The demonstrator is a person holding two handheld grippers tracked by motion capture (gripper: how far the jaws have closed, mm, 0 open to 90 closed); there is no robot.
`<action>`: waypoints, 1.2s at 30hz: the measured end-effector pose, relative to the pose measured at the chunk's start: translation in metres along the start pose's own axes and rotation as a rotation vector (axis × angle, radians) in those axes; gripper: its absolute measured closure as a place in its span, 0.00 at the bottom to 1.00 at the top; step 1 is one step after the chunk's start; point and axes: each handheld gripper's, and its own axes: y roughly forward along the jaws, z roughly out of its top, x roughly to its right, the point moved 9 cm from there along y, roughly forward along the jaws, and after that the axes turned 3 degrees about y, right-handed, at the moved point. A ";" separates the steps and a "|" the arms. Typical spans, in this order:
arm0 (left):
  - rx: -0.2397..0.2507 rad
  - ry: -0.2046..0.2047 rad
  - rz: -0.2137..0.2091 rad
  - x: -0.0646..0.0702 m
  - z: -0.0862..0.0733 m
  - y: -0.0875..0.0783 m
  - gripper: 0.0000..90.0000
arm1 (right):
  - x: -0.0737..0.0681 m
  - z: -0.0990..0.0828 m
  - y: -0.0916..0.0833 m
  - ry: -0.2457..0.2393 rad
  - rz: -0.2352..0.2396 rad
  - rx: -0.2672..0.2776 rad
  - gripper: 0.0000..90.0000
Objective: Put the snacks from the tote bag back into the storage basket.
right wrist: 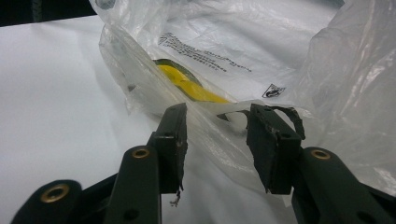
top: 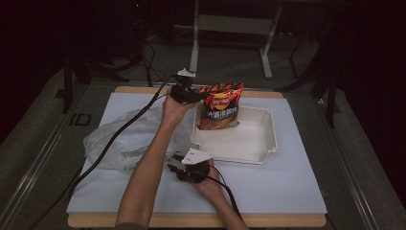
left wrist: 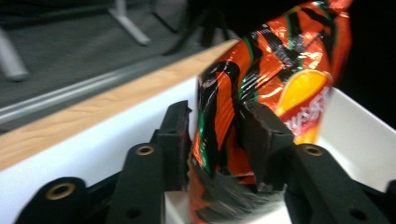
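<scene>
Could topple: chip bag [top: 221, 106] standing upright on its bottom seam at the left end of the white tray [top: 249, 143], tall and light, with nothing behind to lean on. Could be knocked flat by a careless pull-back of the left gripper [top: 195, 96], jaws released yet straddling the bag's edge on both sides. Hard to judge through the blur of the left gripper view, but possibly one pad brushing the foil, enough to drag the bag along or tip it over the tray's low wall onto the counter [top: 287, 182]. Could also snag on the crimped side seam sitting between the jaws.

Lesser risk at the near side: right gripper [top: 174, 163] resting low by the clear plastic bag [top: 124, 139], jaws apart with a loose fold of film lying between them, not pinched. Could catch that film on a torn pad edge and tug the whole plastic bag, along with the yellow item [right wrist: 187, 84] inside, across the counter.

As for looks: glossy orange-red foil with black streaks, a yellow-and-red logo and white lettering on the front, puffed with air, creased at the gripped edge, top seam intact.
</scene>
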 end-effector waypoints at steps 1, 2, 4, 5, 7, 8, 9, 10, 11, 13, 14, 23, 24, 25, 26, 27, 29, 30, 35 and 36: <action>0.000 0.000 0.000 0.000 0.000 0.000 0.67 | 0.000 0.000 0.000 0.000 0.000 0.000 0.64; 0.010 -0.020 0.050 -0.004 0.002 0.000 0.67 | 0.000 0.000 0.000 0.001 0.000 0.000 0.64; 0.008 -0.046 0.074 -0.008 0.003 0.002 0.62 | 0.000 0.000 0.000 0.004 -0.002 0.002 0.64; 0.007 -0.061 0.093 -0.010 0.003 0.002 0.61 | 0.000 0.000 0.000 0.004 -0.002 0.003 0.64; 0.008 -0.079 0.111 -0.013 0.003 0.003 0.60 | 0.000 0.000 -0.001 0.005 -0.003 0.005 0.64; 0.010 -0.081 0.118 -0.014 0.004 0.004 0.60 | 0.001 0.000 -0.001 0.005 -0.004 0.007 0.64; 0.014 -0.085 0.130 -0.015 0.004 0.004 0.60 | 0.001 0.000 -0.001 0.005 -0.003 0.007 0.64; 0.014 -0.093 0.148 -0.017 0.004 0.005 0.60 | 0.001 0.000 -0.001 0.007 -0.003 0.008 0.64; 0.019 -0.103 0.156 -0.018 0.005 0.005 0.60 | 0.001 0.000 -0.001 0.009 -0.003 0.008 0.64; 0.026 -0.126 0.141 -0.019 0.006 0.008 0.60 | 0.001 0.000 -0.002 0.011 -0.003 0.009 0.64; 0.030 -0.137 0.133 -0.018 0.007 0.008 0.60 | 0.001 0.001 -0.002 0.011 -0.003 0.011 0.64; 0.054 -0.087 0.037 -0.002 0.006 0.007 0.59 | 0.001 0.001 -0.002 0.013 -0.002 0.017 0.64; 0.056 -0.082 0.032 0.000 0.007 0.006 0.59 | 0.001 0.001 -0.002 0.013 -0.003 0.017 0.64; 0.066 -0.073 0.021 0.002 0.008 0.004 0.59 | 0.001 0.001 -0.002 0.013 -0.003 0.017 0.64; 0.073 -0.068 0.014 0.004 0.009 0.003 0.59 | 0.001 0.001 -0.002 0.014 -0.003 0.016 0.64; 0.081 -0.059 0.005 0.006 0.011 0.001 0.58 | 0.001 0.001 -0.002 0.016 -0.002 0.015 0.64; 0.082 -0.043 0.007 0.008 0.011 -0.002 0.57 | 0.001 0.001 -0.002 0.015 -0.002 0.015 0.64; 0.077 -0.031 0.010 0.009 0.010 -0.002 0.56 | 0.001 0.001 -0.002 0.015 -0.002 0.015 0.64; 0.049 0.019 0.037 0.014 0.003 0.000 0.55 | 0.001 0.001 -0.002 0.013 -0.003 0.015 0.64; 0.041 0.027 0.039 0.016 0.001 0.001 0.54 | 0.001 0.001 -0.002 0.013 -0.002 0.013 0.64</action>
